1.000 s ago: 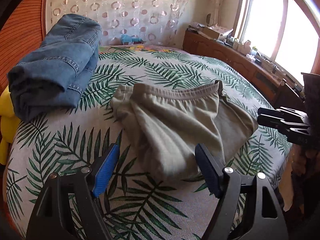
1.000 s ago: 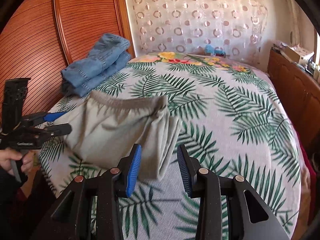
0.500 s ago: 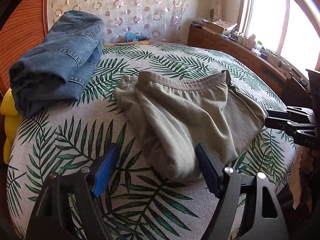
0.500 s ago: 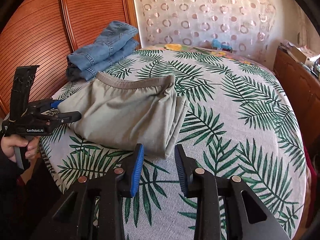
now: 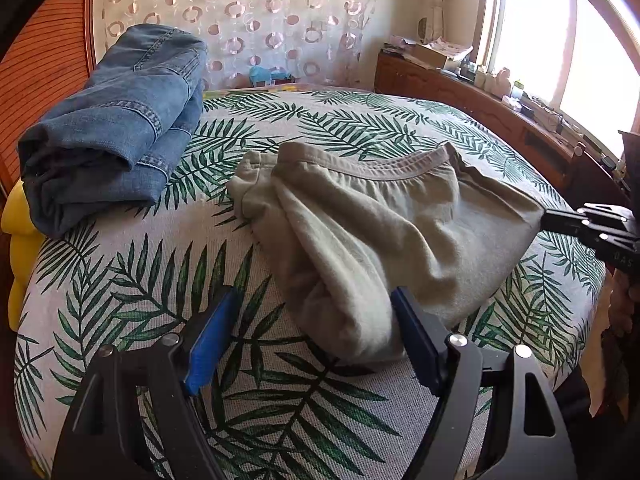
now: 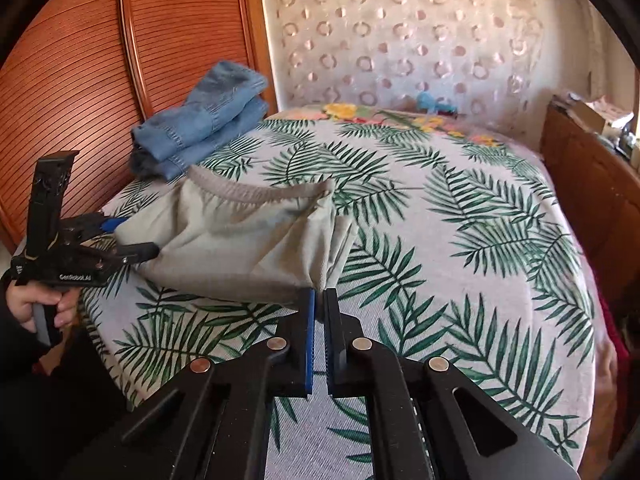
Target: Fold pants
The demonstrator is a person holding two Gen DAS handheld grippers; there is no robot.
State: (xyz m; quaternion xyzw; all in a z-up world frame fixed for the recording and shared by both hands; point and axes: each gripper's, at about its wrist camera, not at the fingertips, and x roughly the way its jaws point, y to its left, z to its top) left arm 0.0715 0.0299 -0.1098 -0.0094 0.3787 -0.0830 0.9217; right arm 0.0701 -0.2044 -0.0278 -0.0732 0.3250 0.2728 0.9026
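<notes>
Leaf-print bed (image 5: 280, 400), folded khaki pants (image 5: 380, 232), waistband (image 5: 372, 166) toward headboard

A home bedroom. Ahead of both grippers spreads a bed (image 6: 460, 208) under a palm-leaf cover; beyond it, a circle-patterned curtain (image 6: 400, 40). Slatted wooden doors (image 6: 80, 80) stand left, a cluttered wooden sideboard (image 5: 460, 92) and sunlit window (image 5: 560, 32) right.
</notes>
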